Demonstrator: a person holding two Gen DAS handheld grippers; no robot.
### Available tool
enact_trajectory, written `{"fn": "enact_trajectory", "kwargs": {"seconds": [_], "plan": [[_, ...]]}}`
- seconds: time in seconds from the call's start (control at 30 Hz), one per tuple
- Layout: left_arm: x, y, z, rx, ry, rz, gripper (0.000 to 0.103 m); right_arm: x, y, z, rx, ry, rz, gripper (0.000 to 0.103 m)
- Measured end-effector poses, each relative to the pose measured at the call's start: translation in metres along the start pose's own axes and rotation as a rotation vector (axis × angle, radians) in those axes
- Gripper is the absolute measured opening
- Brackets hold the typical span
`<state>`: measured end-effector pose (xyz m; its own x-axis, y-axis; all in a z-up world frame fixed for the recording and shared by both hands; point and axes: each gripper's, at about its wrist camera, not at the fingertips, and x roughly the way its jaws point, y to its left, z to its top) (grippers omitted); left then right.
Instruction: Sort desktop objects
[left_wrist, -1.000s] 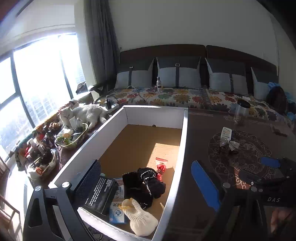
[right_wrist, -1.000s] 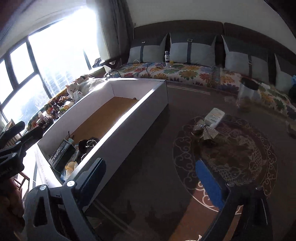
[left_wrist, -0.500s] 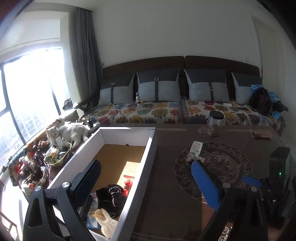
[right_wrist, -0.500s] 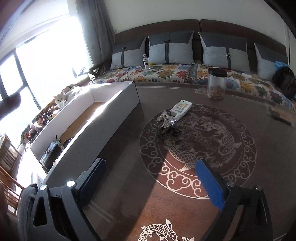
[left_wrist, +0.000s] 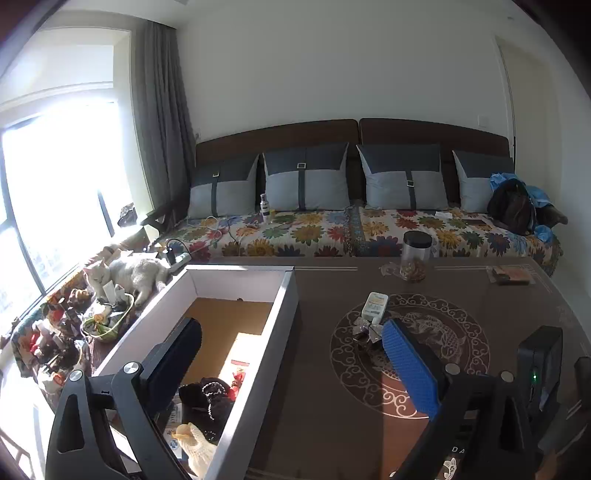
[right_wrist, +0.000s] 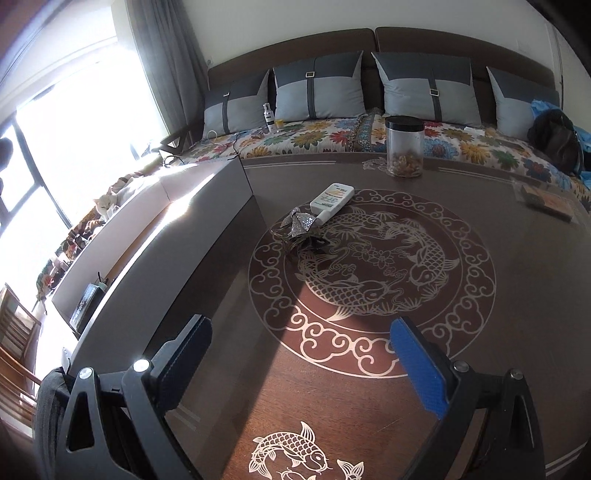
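Sunlight from the overexposed window (left_wrist: 55, 192) left of my jaws casts hard shadows across the table (right_wrist: 369, 387); fisheye bending darkens the corners.

The table (right_wrist: 498, 295) is dark, shiny wood with pale fish patterns. The box (left_wrist: 258, 369) looks like smooth white cardboard with a brown floor. The bow (right_wrist: 297, 225) sparkles, maybe with sequins. The jar (right_wrist: 404, 146) is clear plastic or glass, hard to tell.
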<state>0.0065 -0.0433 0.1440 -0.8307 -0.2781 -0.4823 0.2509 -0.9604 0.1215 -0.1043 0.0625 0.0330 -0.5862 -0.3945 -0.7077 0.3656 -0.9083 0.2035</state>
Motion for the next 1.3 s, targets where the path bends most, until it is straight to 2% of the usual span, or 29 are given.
{"fn": "enact_trajectory", "kwargs": {"seconds": [0.5,0.8,0.9,1.03,1.17,1.3], "plan": [[0.009,-0.011,0.002,0.011,0.019,-0.006,0.1,0.016,-0.025,-0.019,0.039,0.041,-0.027,0.098],[0.02,-0.021,-0.003,0.015,0.047,-0.038,0.1,0.026,-0.047,-0.035,0.041,0.065,-0.083,0.098],[0.036,-0.026,-0.02,0.008,0.101,-0.1,0.103,0.031,-0.056,-0.045,0.0,0.066,-0.141,0.098],[0.081,-0.039,-0.069,0.009,0.261,-0.194,0.103,0.036,-0.071,-0.056,-0.066,0.069,-0.228,0.098],[0.118,-0.06,-0.124,0.061,0.388,-0.182,0.103,0.039,-0.092,-0.064,-0.056,0.076,-0.271,0.098],[0.141,-0.074,-0.157,0.083,0.461,-0.216,0.103,0.042,-0.111,-0.069,-0.024,0.076,-0.294,0.098]]}}
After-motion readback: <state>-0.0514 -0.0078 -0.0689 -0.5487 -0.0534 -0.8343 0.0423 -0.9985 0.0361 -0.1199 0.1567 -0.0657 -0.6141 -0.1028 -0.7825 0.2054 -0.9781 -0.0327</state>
